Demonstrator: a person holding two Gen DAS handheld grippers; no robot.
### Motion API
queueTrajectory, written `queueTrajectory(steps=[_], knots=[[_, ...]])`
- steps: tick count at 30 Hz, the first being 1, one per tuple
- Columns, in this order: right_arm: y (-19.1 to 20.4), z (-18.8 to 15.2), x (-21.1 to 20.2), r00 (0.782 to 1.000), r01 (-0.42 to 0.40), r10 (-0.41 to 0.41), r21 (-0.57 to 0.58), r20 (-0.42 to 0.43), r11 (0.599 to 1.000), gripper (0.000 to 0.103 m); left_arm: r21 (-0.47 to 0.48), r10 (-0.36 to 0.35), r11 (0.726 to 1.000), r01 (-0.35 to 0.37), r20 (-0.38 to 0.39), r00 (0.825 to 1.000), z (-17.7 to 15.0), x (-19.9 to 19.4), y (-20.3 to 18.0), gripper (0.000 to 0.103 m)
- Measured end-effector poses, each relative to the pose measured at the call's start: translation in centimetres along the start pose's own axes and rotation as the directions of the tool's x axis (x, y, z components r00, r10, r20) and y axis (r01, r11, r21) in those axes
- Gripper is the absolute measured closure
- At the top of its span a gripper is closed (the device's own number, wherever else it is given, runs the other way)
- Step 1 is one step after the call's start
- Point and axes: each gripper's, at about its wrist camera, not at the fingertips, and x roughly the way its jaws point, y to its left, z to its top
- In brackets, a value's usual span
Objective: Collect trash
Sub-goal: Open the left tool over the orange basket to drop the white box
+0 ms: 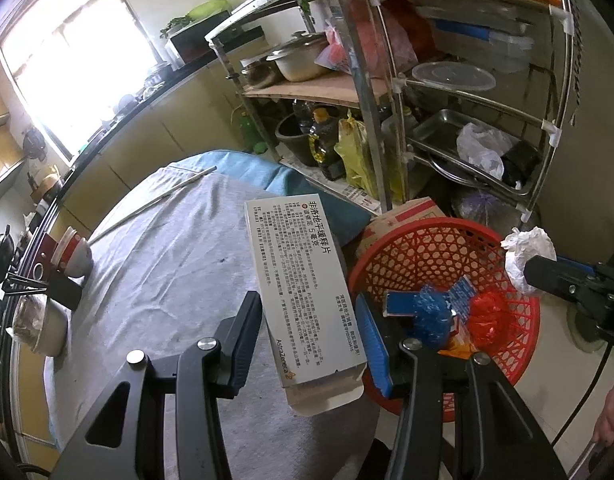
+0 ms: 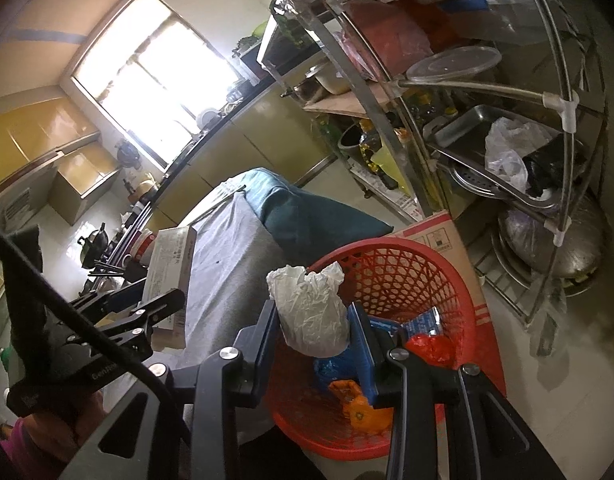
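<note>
Two pieces of trash hang by the red basket (image 2: 391, 280). Left gripper (image 1: 307, 336) seems clamped on the medicine box (image 1: 303, 292), which overhangs the rim and could tip outside. Right gripper (image 2: 313, 332) pinches the crumpled tissue (image 2: 311, 312), which may drift.

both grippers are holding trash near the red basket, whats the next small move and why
Probably open the right hand-held gripper to drop the crumpled white wad it pinches: the wad already hangs over the red basket, where other wrappers lie. The left hand-held gripper holds the white medicine box over the table edge, beside the basket, so it follows.
</note>
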Motion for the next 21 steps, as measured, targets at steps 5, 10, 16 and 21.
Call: queueTrajectory(steps=[5, 10, 16, 21], knots=[[-0.4, -0.1, 0.0, 1.000, 0.008, -0.008, 0.005, -0.006, 1.000, 0.065, 0.013, -0.011, 1.000, 0.012, -0.010, 1.000, 0.0, 0.5, -0.6, 0.053], [-1.0, -0.2, 0.1, 1.000, 0.015, -0.015, 0.012, -0.014, 1.000, 0.065, 0.025, -0.022, 0.999, 0.022, -0.021, 1.000, -0.1, 1.0, -1.3, 0.053], [-1.6, -0.5, 0.2, 0.999, 0.025, -0.024, 0.019, -0.025, 1.000, 0.065, 0.041, -0.033, 0.999, 0.035, -0.038, 0.999, -0.2, 1.8, -2.2, 0.053], [-2.2, -0.6, 0.2, 0.999, 0.033, -0.033, 0.027, -0.032, 0.999, 0.065, 0.051, -0.042, 0.998, 0.044, -0.045, 0.998, -0.3, 2.2, -2.8, 0.053]])
